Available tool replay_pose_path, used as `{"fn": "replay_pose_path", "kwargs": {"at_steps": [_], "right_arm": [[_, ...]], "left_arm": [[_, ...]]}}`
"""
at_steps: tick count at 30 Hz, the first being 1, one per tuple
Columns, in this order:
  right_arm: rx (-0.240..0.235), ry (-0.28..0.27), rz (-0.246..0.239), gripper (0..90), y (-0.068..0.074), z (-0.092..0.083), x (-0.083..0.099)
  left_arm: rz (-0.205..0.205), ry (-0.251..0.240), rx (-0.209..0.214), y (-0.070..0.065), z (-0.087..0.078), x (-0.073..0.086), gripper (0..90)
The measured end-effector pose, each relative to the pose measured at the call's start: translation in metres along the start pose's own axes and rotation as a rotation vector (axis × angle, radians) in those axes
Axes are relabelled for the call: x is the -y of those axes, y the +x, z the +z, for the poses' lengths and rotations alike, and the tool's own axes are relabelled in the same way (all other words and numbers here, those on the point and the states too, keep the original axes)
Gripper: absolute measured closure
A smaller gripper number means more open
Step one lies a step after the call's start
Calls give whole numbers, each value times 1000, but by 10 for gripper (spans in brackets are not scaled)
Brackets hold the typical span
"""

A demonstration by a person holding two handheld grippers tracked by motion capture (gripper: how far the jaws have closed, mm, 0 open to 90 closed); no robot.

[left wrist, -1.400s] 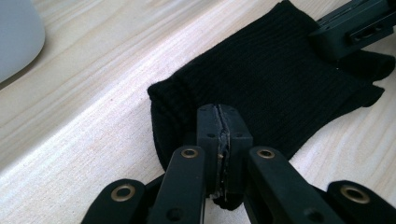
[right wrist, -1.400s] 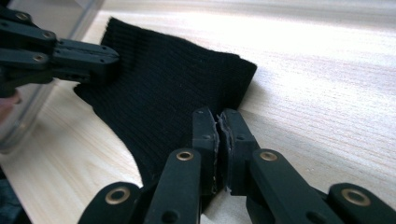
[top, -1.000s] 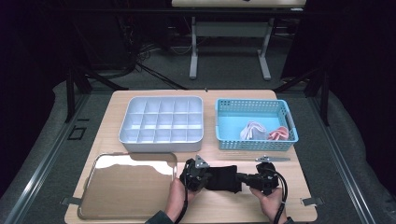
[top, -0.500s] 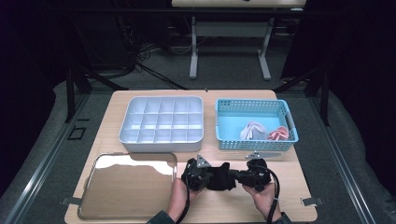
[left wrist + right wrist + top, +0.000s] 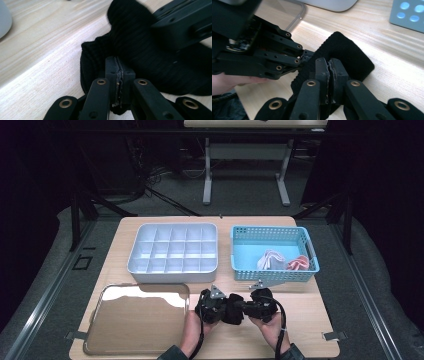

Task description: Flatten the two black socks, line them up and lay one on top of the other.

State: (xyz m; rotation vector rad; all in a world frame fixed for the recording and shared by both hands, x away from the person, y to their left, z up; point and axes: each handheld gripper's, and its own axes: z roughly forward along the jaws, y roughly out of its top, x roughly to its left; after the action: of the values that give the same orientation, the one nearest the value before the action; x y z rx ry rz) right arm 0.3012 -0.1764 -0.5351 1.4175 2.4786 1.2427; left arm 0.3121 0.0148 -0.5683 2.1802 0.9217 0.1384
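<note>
A black ribbed knitted sock [image 5: 233, 309] lies bunched on the light wooden surface [image 5: 305, 320], between the silver tray [image 5: 137, 325] and the blue basket [image 5: 274, 254]; left gripper [image 5: 214, 306] and right gripper [image 5: 260, 306] each have fingers [image 5: 329, 75] clamped on one end, seemingly to fold it.

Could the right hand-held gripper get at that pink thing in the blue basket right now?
Probably not yet: the right hand-held gripper is shut on the black knit cloth. The pink item lies uncovered in the open-topped basket.
</note>
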Motion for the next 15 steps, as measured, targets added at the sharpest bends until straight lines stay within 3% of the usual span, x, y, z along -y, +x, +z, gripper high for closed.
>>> {"fn": "replay_pose_path", "kwargs": {"at_steps": [5, 9, 15], "right_arm": [[21, 21, -11, 859, 0, 10, 1], [16, 12, -1, 859, -2, 8, 3], [20, 9, 1, 858, -4, 5, 4]], "left_arm": [[0, 2, 11, 1, -1, -1, 877], [9, 9, 21, 2, -9, -3, 836], [5, 40, -28, 4, -19, -1, 805]]}}
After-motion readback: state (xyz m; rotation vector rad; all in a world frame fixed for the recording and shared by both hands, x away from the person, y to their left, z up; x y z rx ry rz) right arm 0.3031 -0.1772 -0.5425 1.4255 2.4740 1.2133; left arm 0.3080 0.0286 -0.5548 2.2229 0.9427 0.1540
